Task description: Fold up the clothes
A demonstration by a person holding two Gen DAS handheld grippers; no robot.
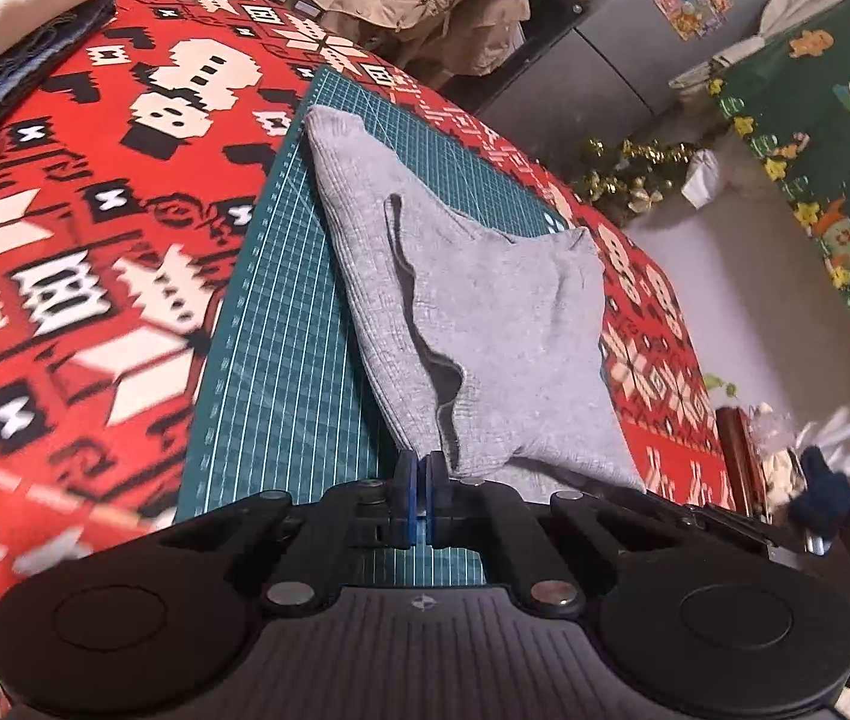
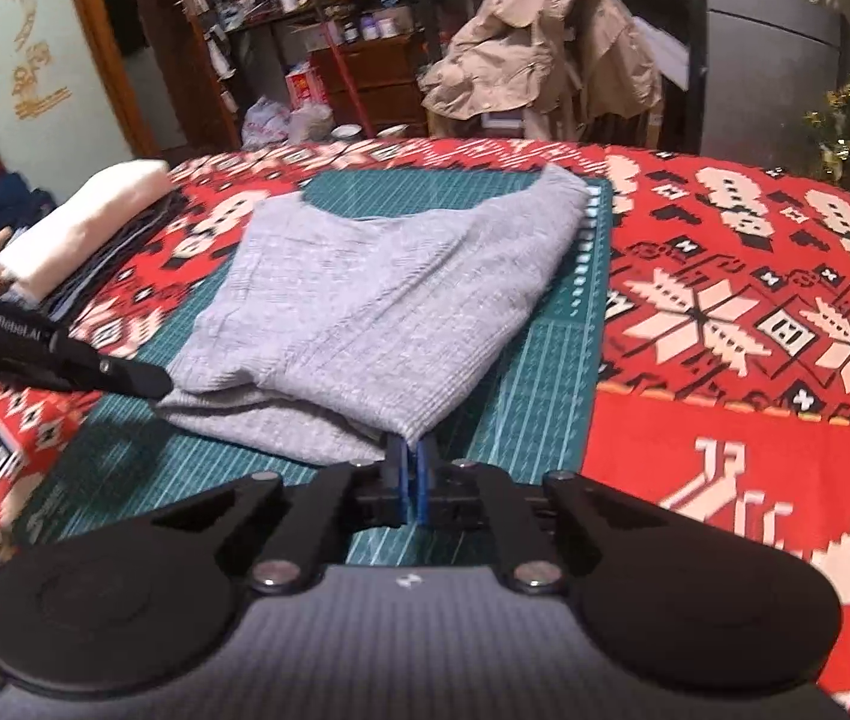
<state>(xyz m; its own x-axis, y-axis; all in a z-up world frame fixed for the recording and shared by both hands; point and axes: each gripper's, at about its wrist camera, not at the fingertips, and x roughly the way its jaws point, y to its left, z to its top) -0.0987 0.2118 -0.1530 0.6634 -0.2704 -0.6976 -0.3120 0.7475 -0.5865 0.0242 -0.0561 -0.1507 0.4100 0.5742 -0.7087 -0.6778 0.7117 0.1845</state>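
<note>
The garment's [image 1: 485, 324] near corner vanishes between the left gripper's [image 1: 423, 468] closed blue pads, and its near edge is hidden behind that gripper's body. In the right view the tablecloth [image 2: 755, 300] is blurred. The pile [image 2: 83, 228] at the left runs off the frame; its lower layers cannot be told apart.

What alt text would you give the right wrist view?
The right gripper is shut on the near edge of a grey top lying on a green mat, with the left gripper at the top's left corner. A red patterned cloth covers the table.
</note>
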